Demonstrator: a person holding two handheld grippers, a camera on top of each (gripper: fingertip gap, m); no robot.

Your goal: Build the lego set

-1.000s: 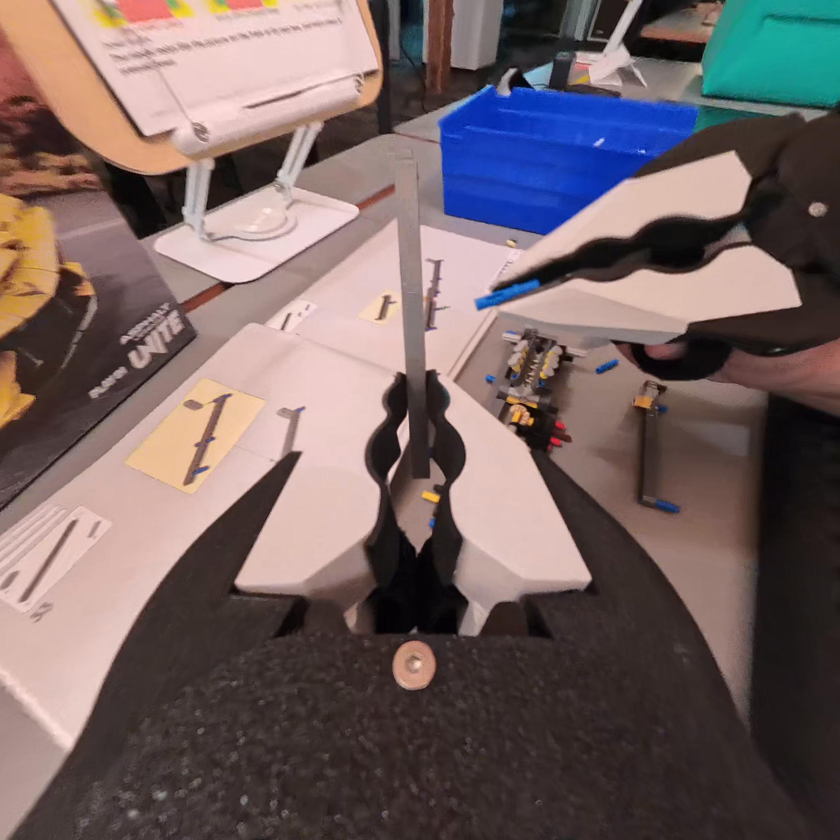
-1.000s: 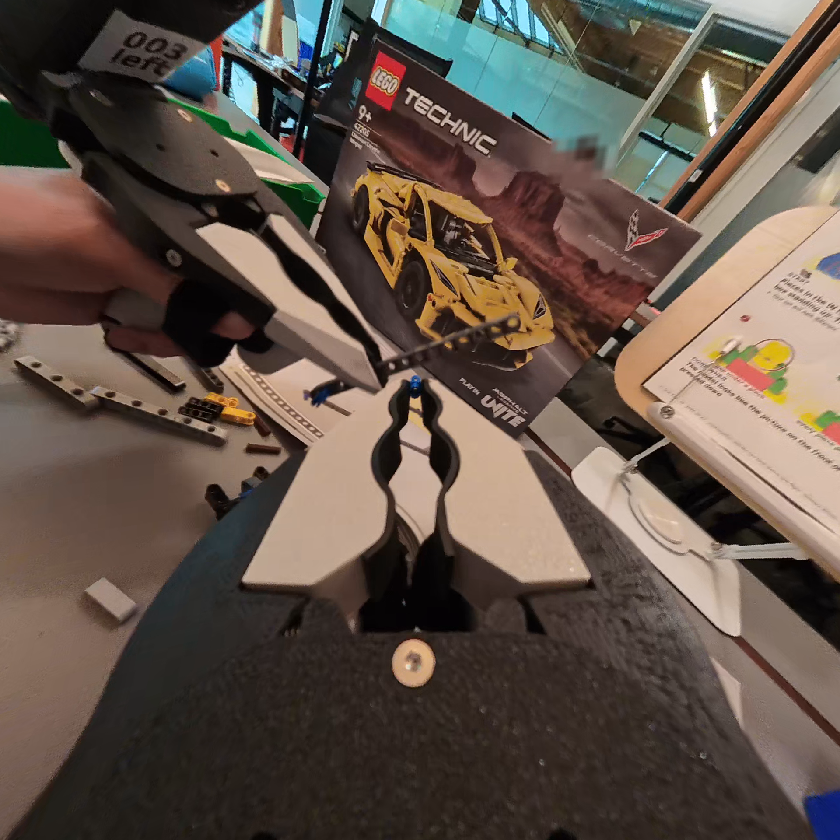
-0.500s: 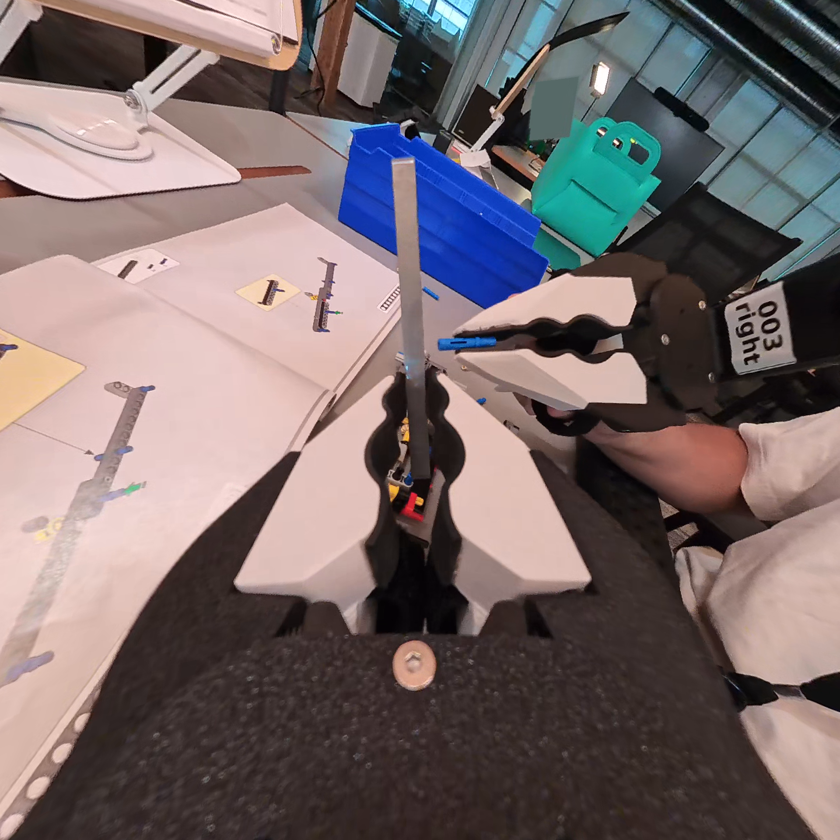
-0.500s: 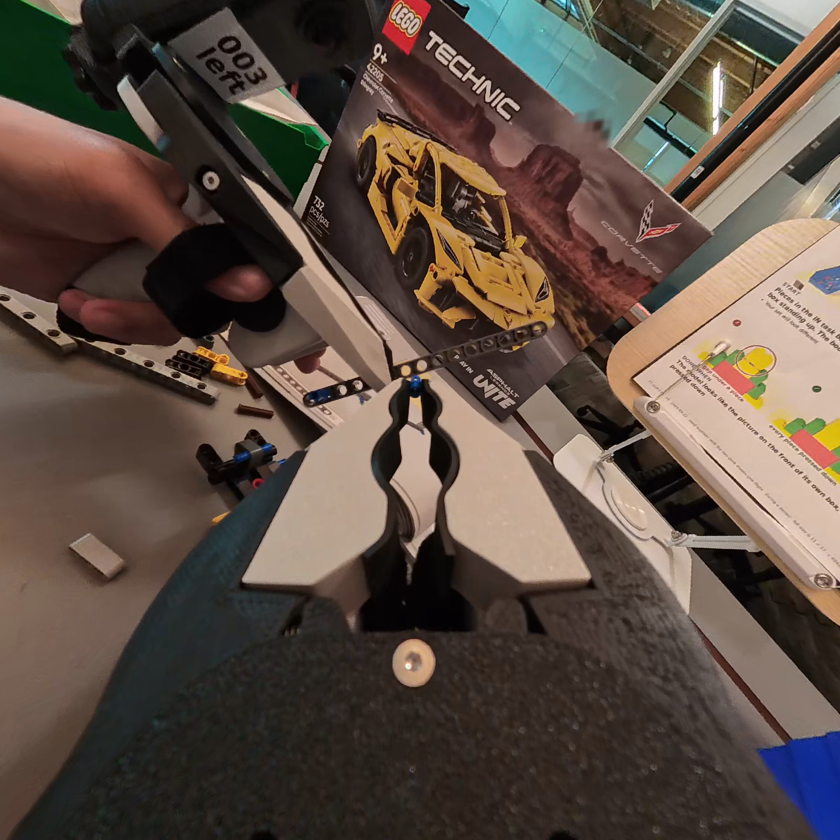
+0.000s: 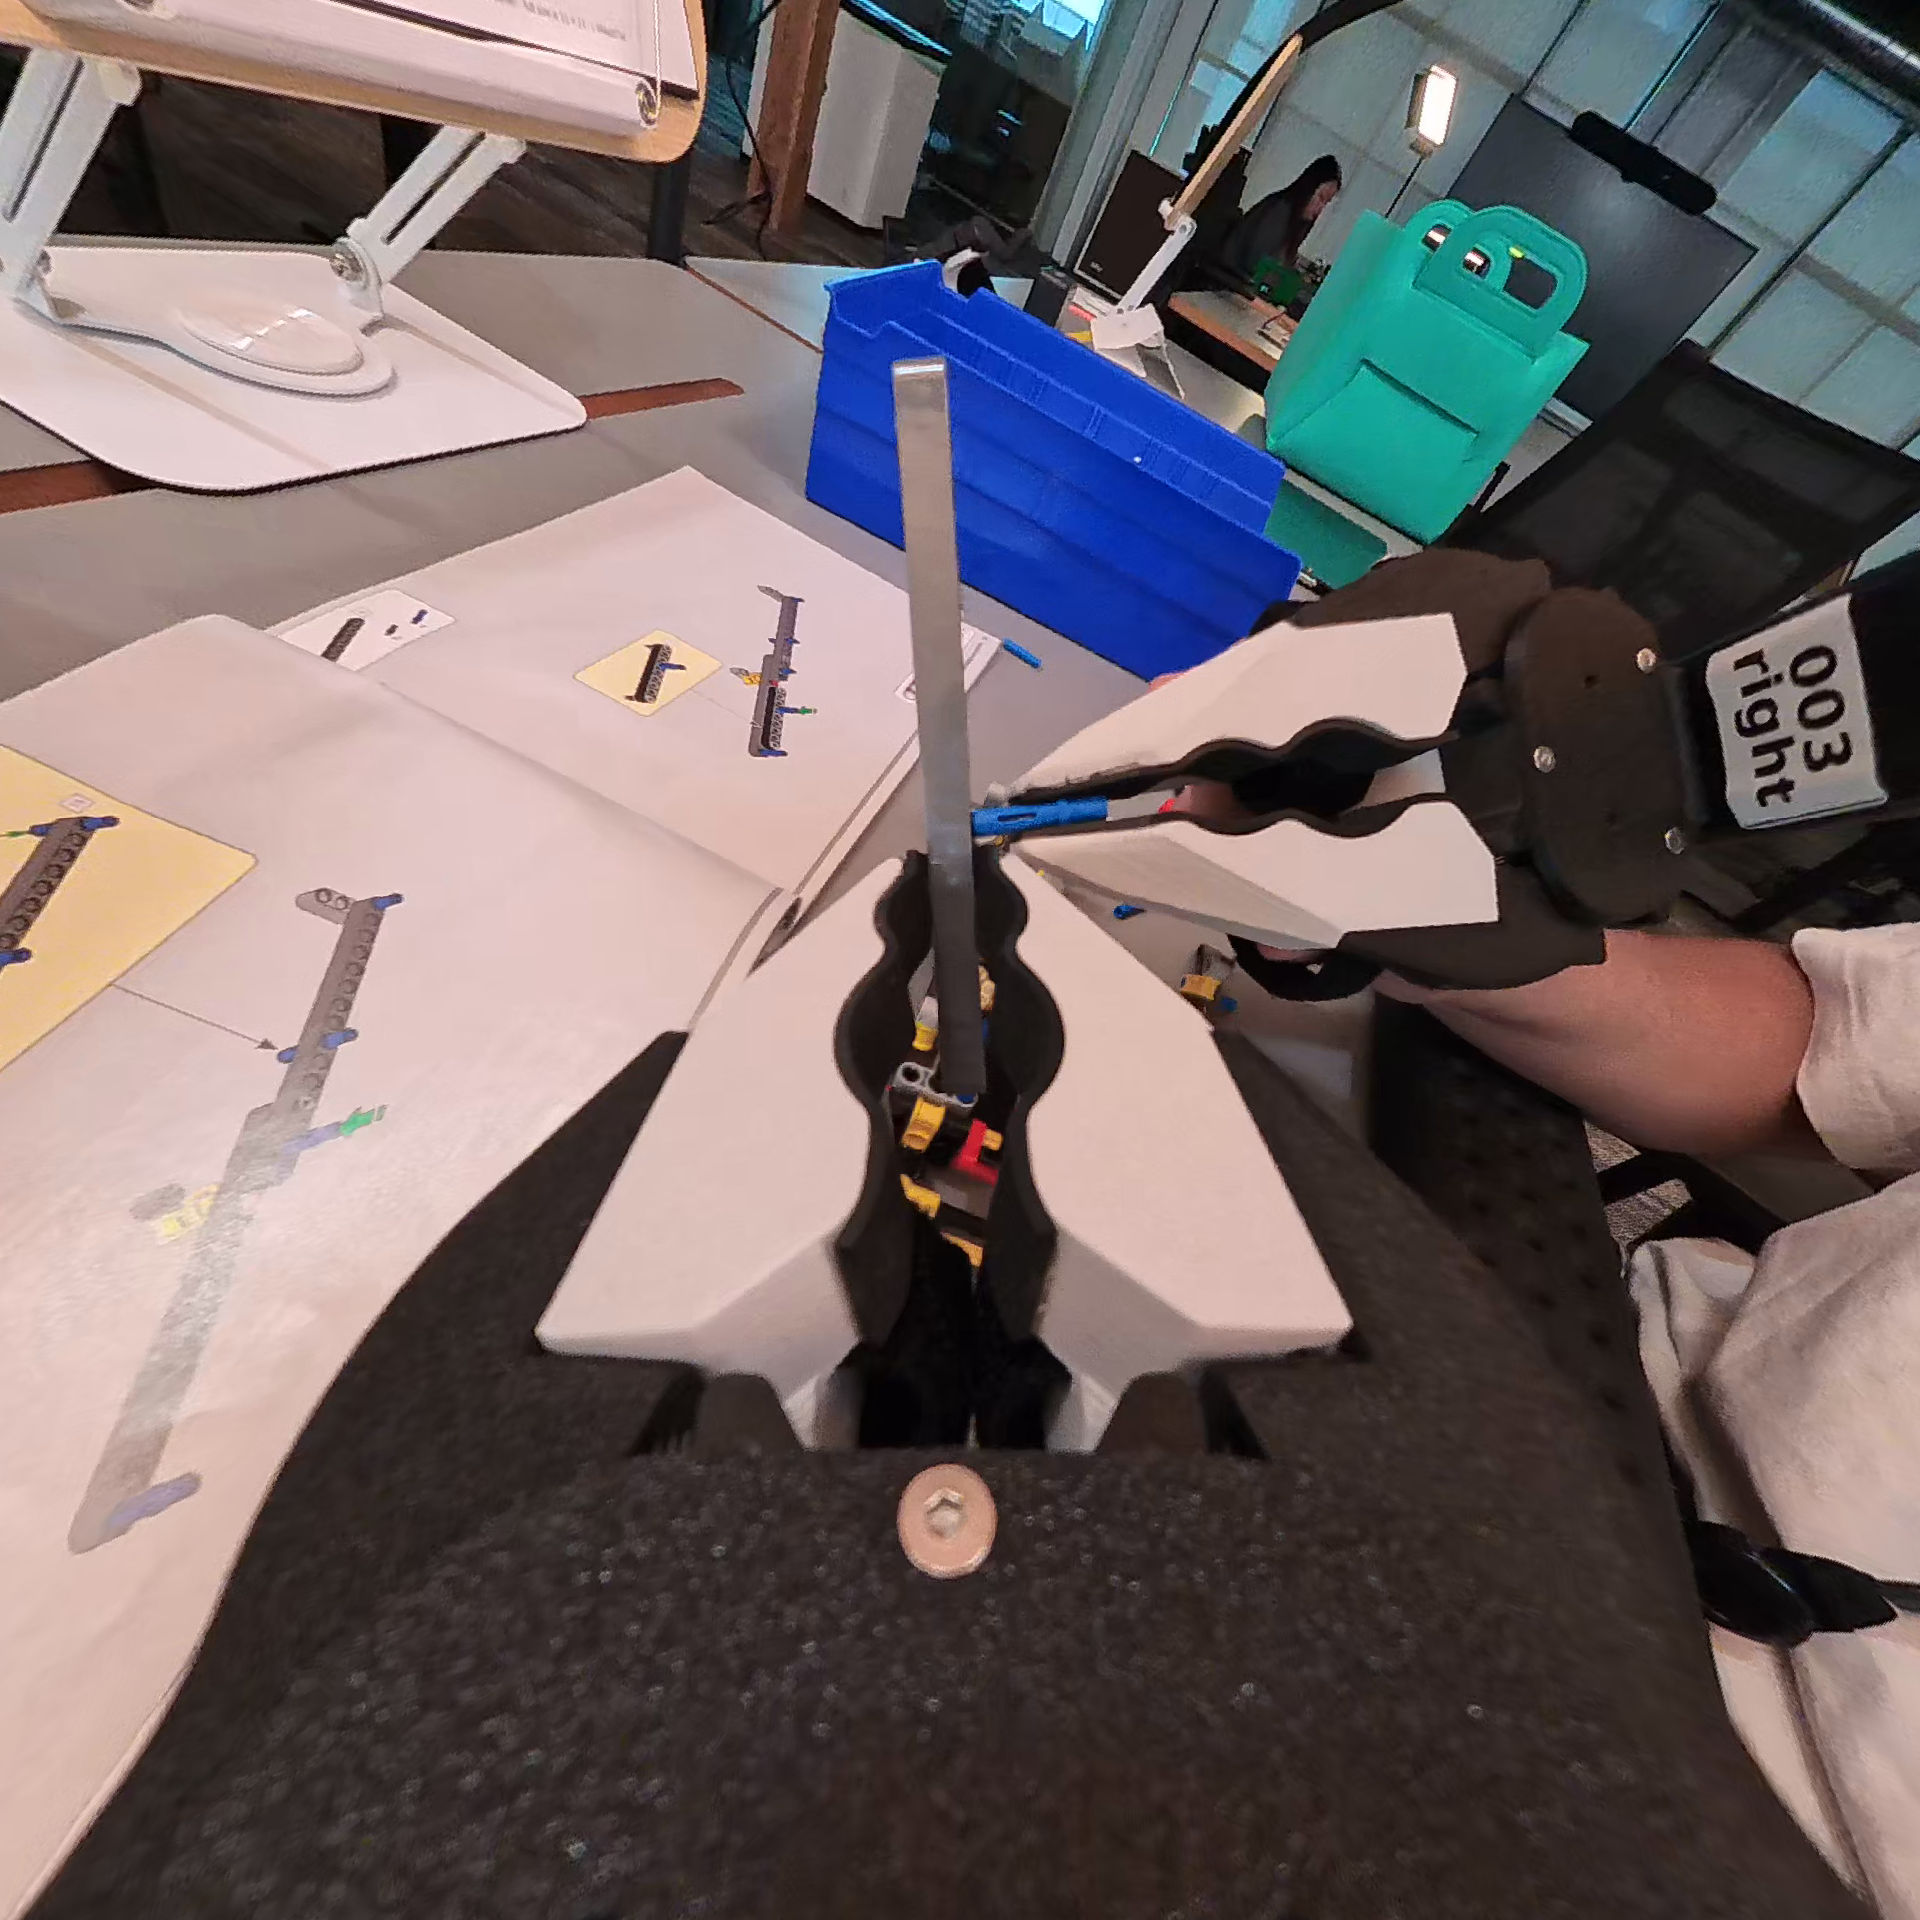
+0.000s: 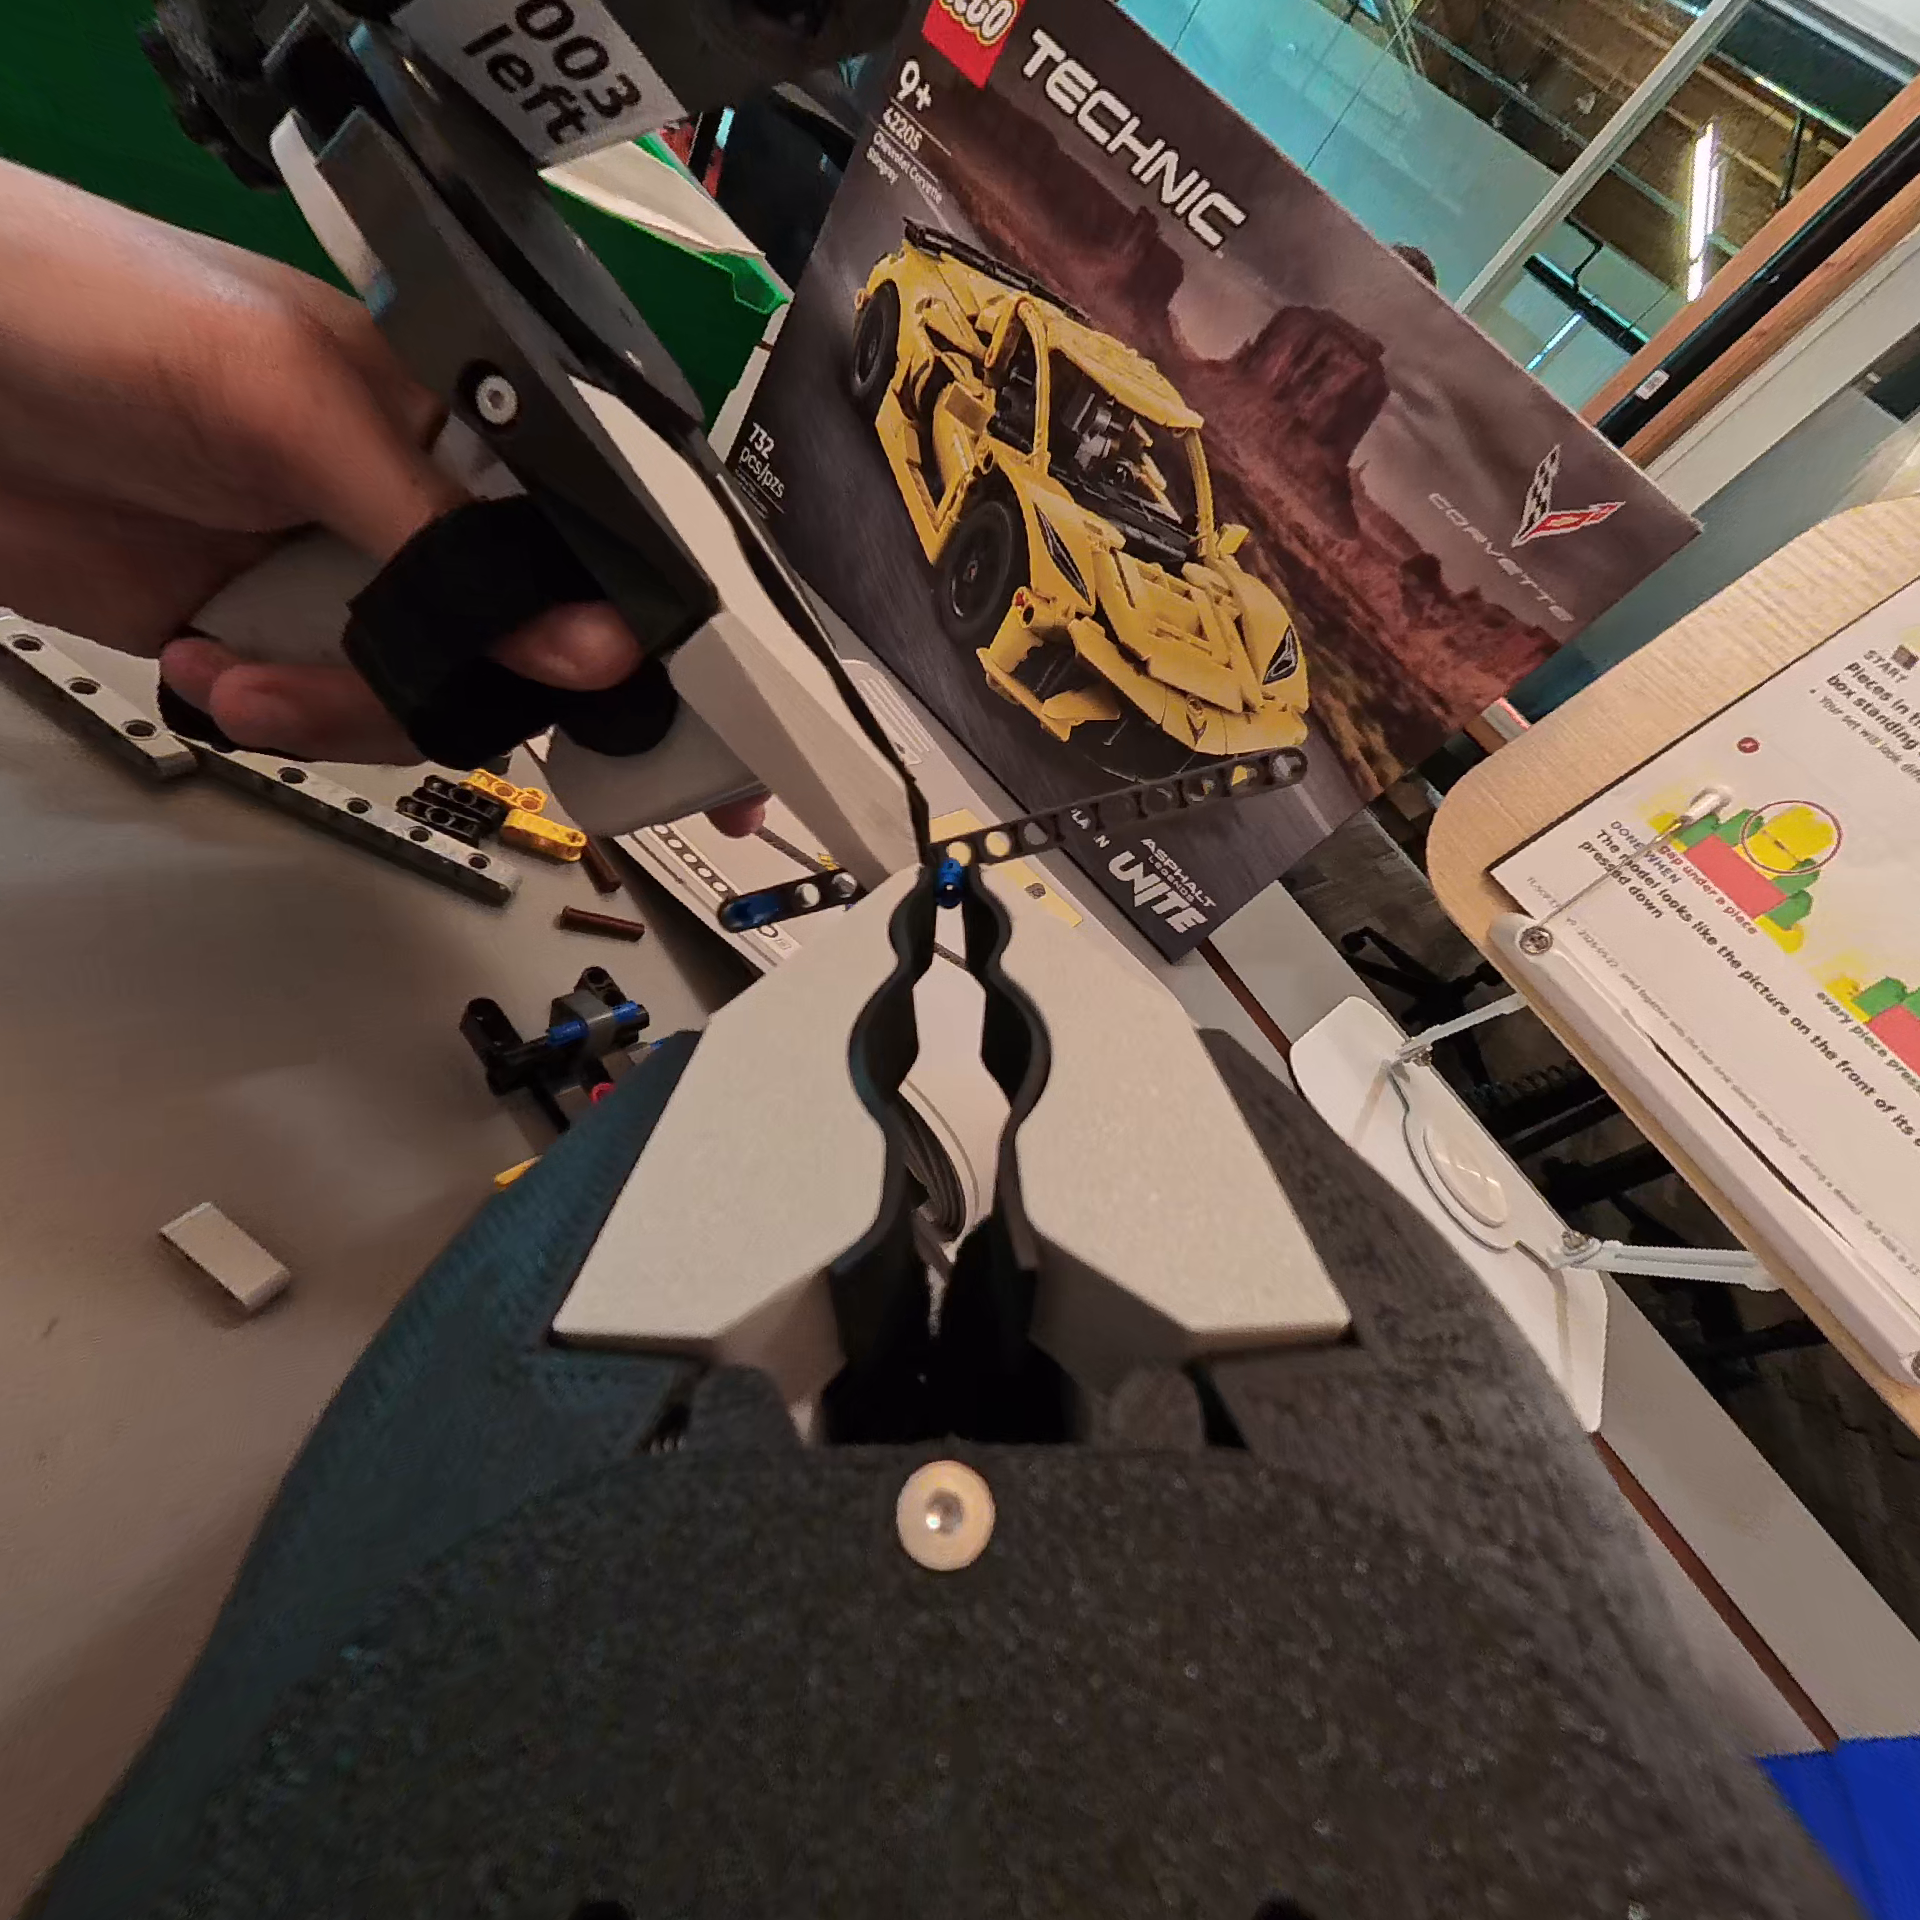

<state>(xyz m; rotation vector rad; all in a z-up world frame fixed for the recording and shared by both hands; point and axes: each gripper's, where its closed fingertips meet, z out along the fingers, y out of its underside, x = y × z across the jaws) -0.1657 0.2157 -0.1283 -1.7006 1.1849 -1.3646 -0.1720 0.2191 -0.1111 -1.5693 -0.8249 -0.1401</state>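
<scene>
My left gripper [image 5: 951, 883] is shut on a long grey holed beam [image 5: 930, 623] that sticks up and forward out of the fingertips. My right gripper [image 5: 1013, 821] comes in from the right, shut on a blue pin [image 5: 1039, 814]. The pin's tip meets the beam's side just above my left fingertips. In the right wrist view the right gripper [image 6: 945, 883] holds the blue pin [image 6: 948, 876] end-on against the beam [image 6: 1122, 805], which lies crosswise in the left gripper [image 6: 920, 842]. Another blue pin [image 6: 743, 912] sits in the beam's near end.
An open instruction booklet [image 5: 520, 831] lies to the left, with a blue bin [image 5: 1039, 488] and a white document stand [image 5: 260, 343] behind it. The set's box [image 6: 1143, 468] stands upright. Loose beams [image 6: 343, 800], small parts [image 6: 499, 810], a small assembly [image 6: 561, 1029] and a grey tile [image 6: 223, 1252] lie on the table. Left and right tips are no more than a few centimetres apart. The grey tile [image 6: 223, 1252] is about equally far from each gripper, around 15 cm.
The two grippers have come together: the blue pin has moved left and down, from off the beam to its side near my left fingertips. Both stay shut.
</scene>
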